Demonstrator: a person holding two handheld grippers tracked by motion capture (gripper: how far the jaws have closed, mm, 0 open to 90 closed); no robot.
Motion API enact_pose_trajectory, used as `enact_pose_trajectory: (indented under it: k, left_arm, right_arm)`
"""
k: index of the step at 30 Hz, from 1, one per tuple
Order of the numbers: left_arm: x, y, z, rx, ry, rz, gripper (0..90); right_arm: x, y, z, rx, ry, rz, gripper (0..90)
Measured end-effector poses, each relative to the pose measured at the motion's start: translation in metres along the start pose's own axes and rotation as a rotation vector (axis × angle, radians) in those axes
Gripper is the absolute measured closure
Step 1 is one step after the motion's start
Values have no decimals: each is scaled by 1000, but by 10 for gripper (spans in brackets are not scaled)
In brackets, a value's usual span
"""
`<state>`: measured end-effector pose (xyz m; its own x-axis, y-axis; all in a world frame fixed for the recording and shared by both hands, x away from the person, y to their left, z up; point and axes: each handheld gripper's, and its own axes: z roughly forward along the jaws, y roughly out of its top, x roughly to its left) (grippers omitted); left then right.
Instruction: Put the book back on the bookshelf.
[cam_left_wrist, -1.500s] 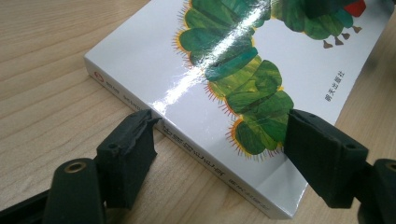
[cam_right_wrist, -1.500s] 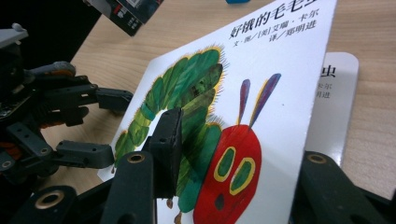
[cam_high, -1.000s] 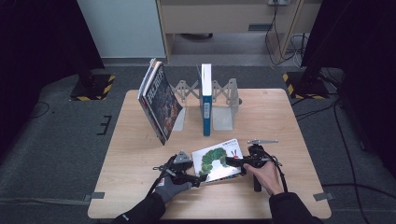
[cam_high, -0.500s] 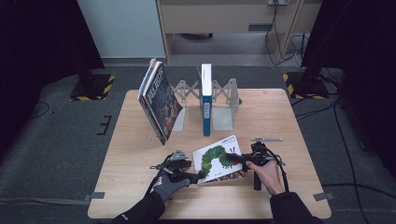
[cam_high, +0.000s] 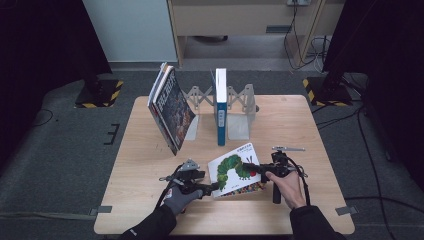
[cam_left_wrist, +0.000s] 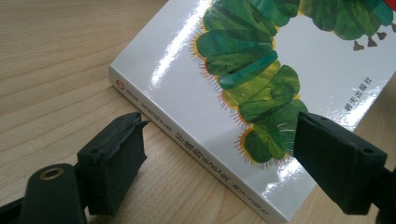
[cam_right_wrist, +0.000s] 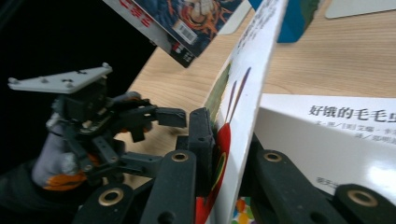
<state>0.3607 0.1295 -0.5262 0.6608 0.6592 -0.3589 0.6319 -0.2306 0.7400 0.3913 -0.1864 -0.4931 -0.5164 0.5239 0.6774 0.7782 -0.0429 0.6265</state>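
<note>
The caterpillar picture book (cam_high: 235, 171) is lying flat near the front edge of the table (cam_high: 300, 120), and its front cover (cam_right_wrist: 243, 93) is being pinched and raised by the right gripper (cam_right_wrist: 226, 154), whose jaws have just been closing on it. The left gripper (cam_left_wrist: 219, 158) is being held wide apart at the spine corner, touching nothing. The glossy cover is judged stiff but slippery, so it is best taken well in from the edge.
</note>
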Motion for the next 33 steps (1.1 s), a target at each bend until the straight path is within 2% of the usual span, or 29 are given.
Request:
enact_pose_trajectory:
  k: [2, 8, 13, 15, 17, 20, 22, 24, 25, 26, 27, 30, 33]
  left_arm:
    - [0, 0, 0, -8, -10, -3, 155]
    - [-1, 0, 1, -4, -18, 0, 144]
    - [0, 0, 8, -3, -16, 3, 120]
    - [2, -1, 12, 2, -23, -10, 111]
    - [4, 0, 15, -3, -48, -29, 79]
    - [4, 3, 16, -30, -77, -21, 93]
    - [3, 2, 19, -18, -99, -39, 81]
    - [-2, 0, 26, -3, -117, -23, 74]
    - [-4, 0, 27, 3, -110, -2, 18]
    - [-6, 0, 28, 10, -100, 9, 15]
    - [-6, 0, 28, 9, -101, 7, 19]
    - [-4, 1, 27, 5, -102, -10, 48]
    - [-1, 2, 25, 4, -100, -33, 110]
  right_arm:
    - [0, 1, -2, -1, 22, 18, 851]
    - [3, 4, -10, -23, 86, 20, 891]
    - [4, 5, -12, -29, 98, 7, 892]
    - [3, 5, -12, -29, 103, 7, 893]
    - [3, 5, -12, -27, 100, 4, 893]
    - [2, 5, -12, -28, 104, 2, 893]
    - [2, 5, -12, -26, 101, 5, 892]
    - [1, 4, -12, -23, 94, 11, 892]
    - [0, 4, -12, -21, 90, 12, 892]
    - [0, 4, -12, -22, 91, 12, 892]
    - [-1, 4, -13, -22, 78, -4, 890]
    - [-2, 3, -13, -22, 69, -5, 886]
    - [-4, 2, -13, -15, 32, -16, 867]
